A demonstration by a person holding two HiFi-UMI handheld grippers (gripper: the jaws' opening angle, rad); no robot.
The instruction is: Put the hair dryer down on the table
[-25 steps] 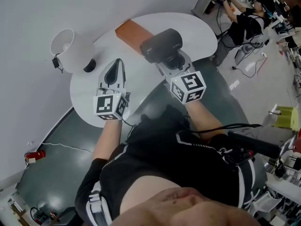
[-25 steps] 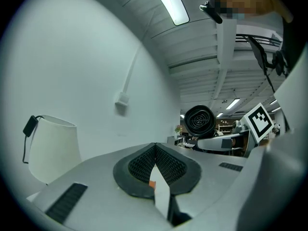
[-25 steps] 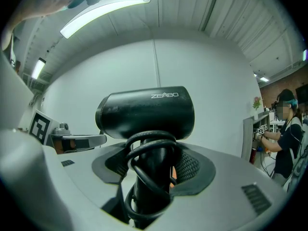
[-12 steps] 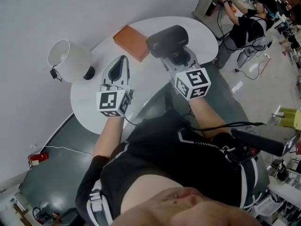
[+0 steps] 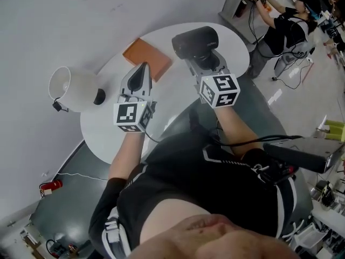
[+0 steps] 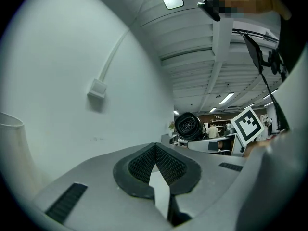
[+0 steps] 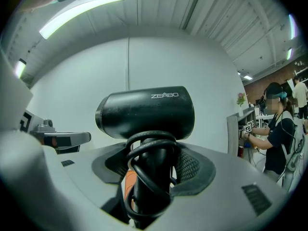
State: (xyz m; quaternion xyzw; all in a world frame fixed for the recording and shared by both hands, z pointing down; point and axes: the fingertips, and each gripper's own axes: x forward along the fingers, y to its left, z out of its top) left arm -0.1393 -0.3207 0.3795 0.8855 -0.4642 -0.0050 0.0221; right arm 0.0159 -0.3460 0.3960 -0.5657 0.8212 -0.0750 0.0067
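A black hair dryer [image 5: 195, 42] hangs over the far right part of the round white table [image 5: 105, 128]. My right gripper [image 5: 202, 59] is shut on its handle, round which the black cord is wound. In the right gripper view the dryer's barrel [image 7: 147, 113] lies crosswise above the jaws, and the handle fills the gap of the right gripper [image 7: 151, 165]. My left gripper [image 5: 141, 72] hovers over the table's middle, to the left of the dryer, shut with nothing in it. In the left gripper view the pads of the left gripper [image 6: 155, 150] meet, and the dryer [image 6: 188, 126] shows to the right.
An orange-brown box [image 5: 145, 57] lies on the table between the two grippers' tips. A white lamp-like shade [image 5: 73, 89] with a black base [image 5: 99, 96] stands at the table's left edge, by the wall. Another person [image 5: 280, 26] works at the far right.
Both grippers have moved further out over the table, and the right one has carried the hair dryer with it. The jaws of both stand as before.
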